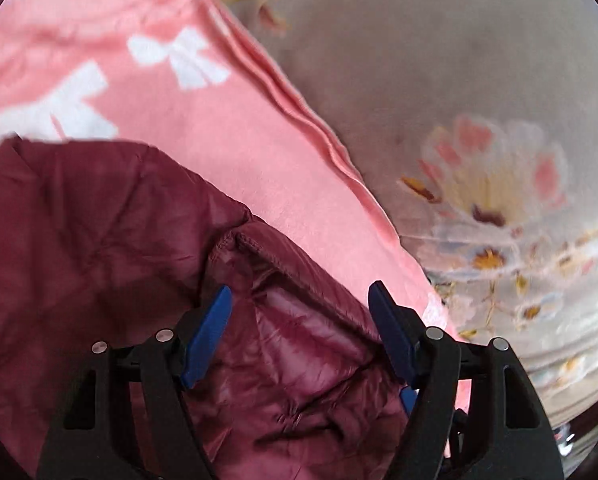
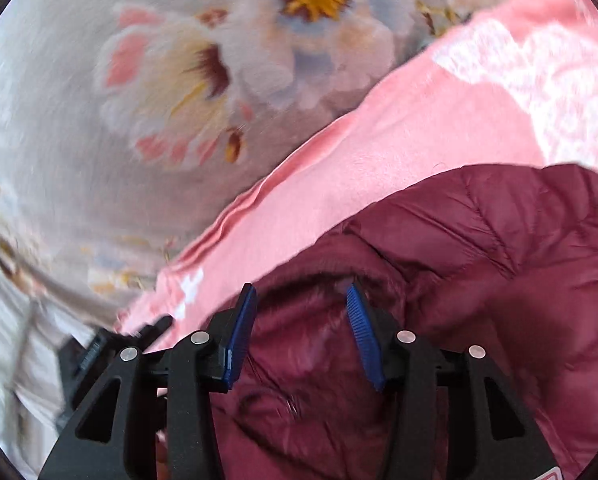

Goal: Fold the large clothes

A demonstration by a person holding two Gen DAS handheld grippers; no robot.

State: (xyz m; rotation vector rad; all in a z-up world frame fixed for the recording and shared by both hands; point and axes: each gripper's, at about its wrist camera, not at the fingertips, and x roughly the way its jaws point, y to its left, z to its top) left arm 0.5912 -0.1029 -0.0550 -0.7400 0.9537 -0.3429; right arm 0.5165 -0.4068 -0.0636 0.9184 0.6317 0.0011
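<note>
Between both open tongs (image 1: 301, 294) (image 2: 301, 294) — maroon jacket (image 1: 99, 220) (image 2: 479, 240).

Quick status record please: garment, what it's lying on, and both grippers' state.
garment: maroon puffer jacket, quilted, crumpled
under it: pink blanket with white bows, folded edge showing
base: floral sheet
left gripper: open, jaws either side of a stitched jacket hem, not clamped
right gripper: open, jacket fabric between jaws, not clamped
fold state: cannot tell
image quality: some motion blur in both views
</note>
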